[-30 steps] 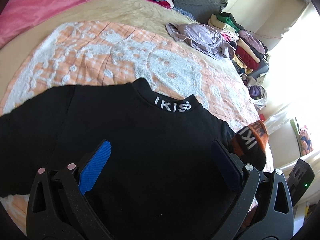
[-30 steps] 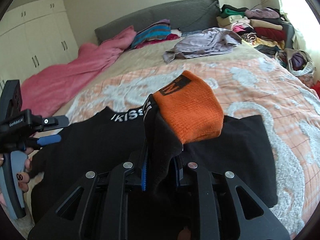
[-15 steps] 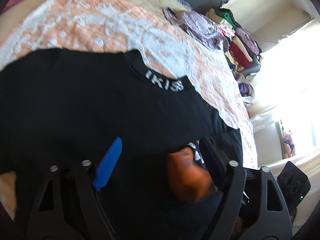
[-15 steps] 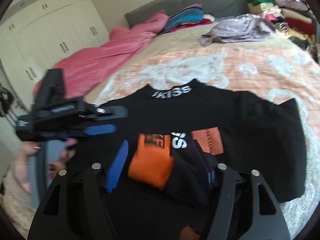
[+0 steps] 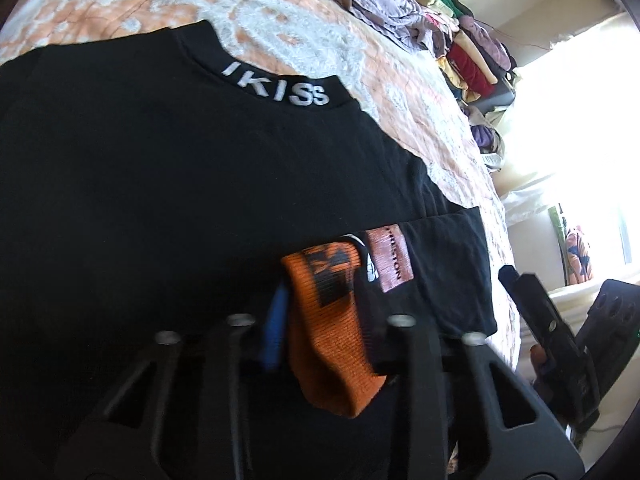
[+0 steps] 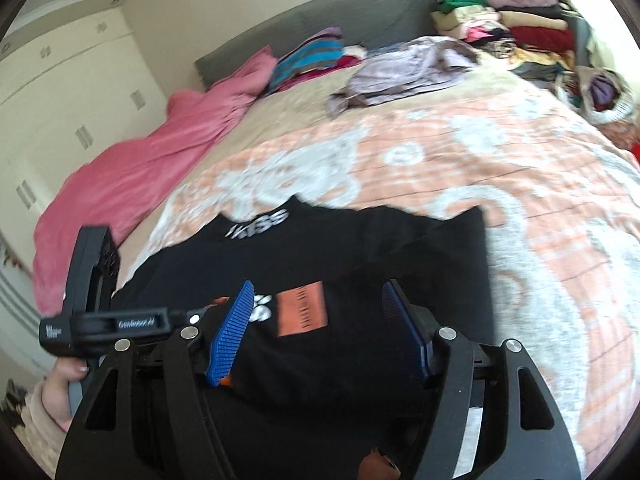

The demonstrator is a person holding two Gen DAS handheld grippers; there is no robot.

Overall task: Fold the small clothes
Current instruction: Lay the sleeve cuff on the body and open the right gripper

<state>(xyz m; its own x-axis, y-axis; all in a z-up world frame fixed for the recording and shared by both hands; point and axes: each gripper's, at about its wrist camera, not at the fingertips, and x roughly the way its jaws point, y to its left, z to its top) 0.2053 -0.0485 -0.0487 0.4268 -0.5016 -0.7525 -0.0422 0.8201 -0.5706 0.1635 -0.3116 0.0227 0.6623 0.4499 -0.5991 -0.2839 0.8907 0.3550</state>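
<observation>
**Colours and patterns in front of you**

You are looking at a black top (image 5: pixel 160 184) with white lettering on its collar (image 5: pixel 276 90). Its cuff (image 5: pixel 332 328) is showing bright orange knit with a black mark, and a rust-orange patch (image 6: pixel 302 308) is sitting beside it. The bedspread (image 6: pixel 500 160) is showing peach checks with white swirling lacework. A plain pink blanket (image 6: pixel 140 168) is lying beside a grey headboard (image 6: pixel 340 20). Your gripper pads (image 6: pixel 232 332) are showing blue on black frames. A crumpled lilac garment (image 6: pixel 404 68) is lying further up the bed.
</observation>
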